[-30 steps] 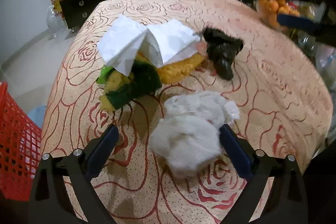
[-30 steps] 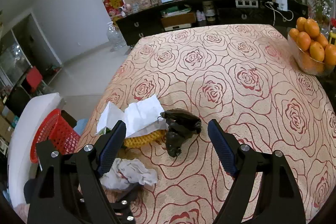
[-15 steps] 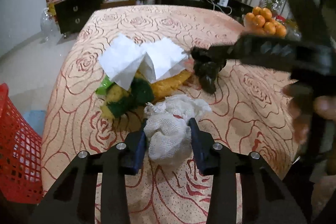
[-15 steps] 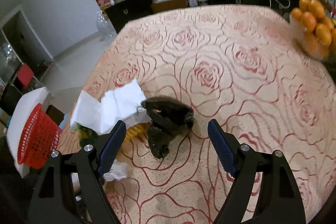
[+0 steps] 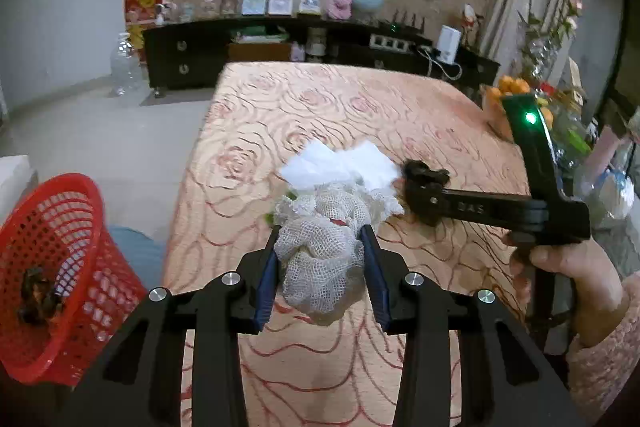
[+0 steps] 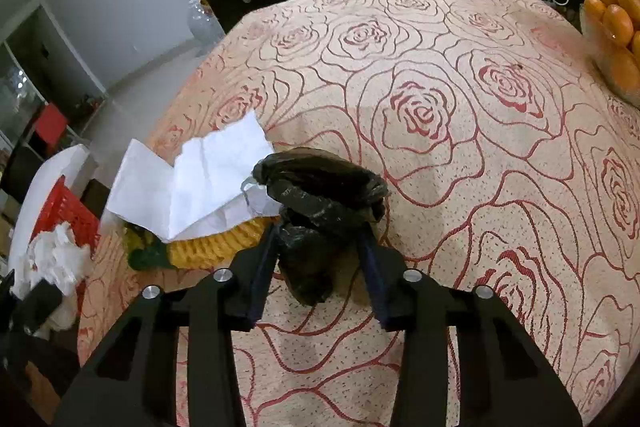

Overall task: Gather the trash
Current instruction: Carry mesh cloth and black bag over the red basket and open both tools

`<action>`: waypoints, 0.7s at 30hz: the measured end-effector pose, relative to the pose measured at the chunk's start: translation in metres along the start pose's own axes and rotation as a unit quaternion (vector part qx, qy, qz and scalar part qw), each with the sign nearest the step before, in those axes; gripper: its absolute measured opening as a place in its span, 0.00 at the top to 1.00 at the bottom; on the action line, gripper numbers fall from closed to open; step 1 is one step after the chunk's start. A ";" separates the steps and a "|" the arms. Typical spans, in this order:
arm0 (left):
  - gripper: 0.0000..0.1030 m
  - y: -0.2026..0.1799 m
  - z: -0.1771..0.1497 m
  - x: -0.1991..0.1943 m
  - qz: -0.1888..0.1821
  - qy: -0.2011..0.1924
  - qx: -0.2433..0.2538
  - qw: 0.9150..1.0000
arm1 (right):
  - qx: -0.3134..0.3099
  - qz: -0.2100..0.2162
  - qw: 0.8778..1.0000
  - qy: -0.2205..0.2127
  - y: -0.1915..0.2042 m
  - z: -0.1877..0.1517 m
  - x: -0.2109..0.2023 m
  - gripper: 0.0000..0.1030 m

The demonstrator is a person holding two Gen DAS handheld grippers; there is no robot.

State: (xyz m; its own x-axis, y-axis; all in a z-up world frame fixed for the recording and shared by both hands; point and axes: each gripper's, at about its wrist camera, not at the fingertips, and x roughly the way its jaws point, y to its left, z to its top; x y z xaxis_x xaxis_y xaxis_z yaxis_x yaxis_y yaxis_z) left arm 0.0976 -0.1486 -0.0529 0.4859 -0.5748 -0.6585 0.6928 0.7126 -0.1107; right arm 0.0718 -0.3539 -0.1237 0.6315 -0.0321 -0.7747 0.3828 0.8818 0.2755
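My left tongs are closed on a crumpled white gauze rag, which bulges between the blue pads and is lifted clear of the rose-patterned tablecloth; the red mesh basket stands on the floor to their left. My right tongs are closed on the lower part of a crumpled black plastic bag. White paper and a yellow net lie just left of these tongs, and a bowl of oranges sits far to their right.

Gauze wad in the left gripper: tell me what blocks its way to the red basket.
Nothing visible does. The gauze wad is clamped in the left gripper, and the red basket stands open-topped beside the table, to the left.
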 end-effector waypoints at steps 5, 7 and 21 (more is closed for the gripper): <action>0.64 0.016 0.004 -0.015 0.017 -0.022 -0.015 0.999 | -0.014 -0.007 1.000 -0.020 0.009 0.002 -0.014 0.65; 0.64 0.023 0.006 -0.025 0.027 -0.035 -0.021 0.999 | -0.021 -0.015 0.999 -0.032 0.013 0.003 -0.022 0.65; 0.64 0.076 0.013 -0.064 0.113 -0.076 -0.082 0.987 | -0.082 0.028 0.992 -0.096 0.074 0.008 -0.073 0.65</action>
State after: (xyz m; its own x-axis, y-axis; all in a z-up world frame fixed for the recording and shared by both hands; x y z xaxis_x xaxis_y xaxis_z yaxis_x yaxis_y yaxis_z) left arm 0.1259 -0.0631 -0.0093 0.7011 -0.4387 -0.5622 0.4684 0.8777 -0.1007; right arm 0.0599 -0.2902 -0.0424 0.7715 -0.0557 -0.6338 0.2379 0.9491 0.2063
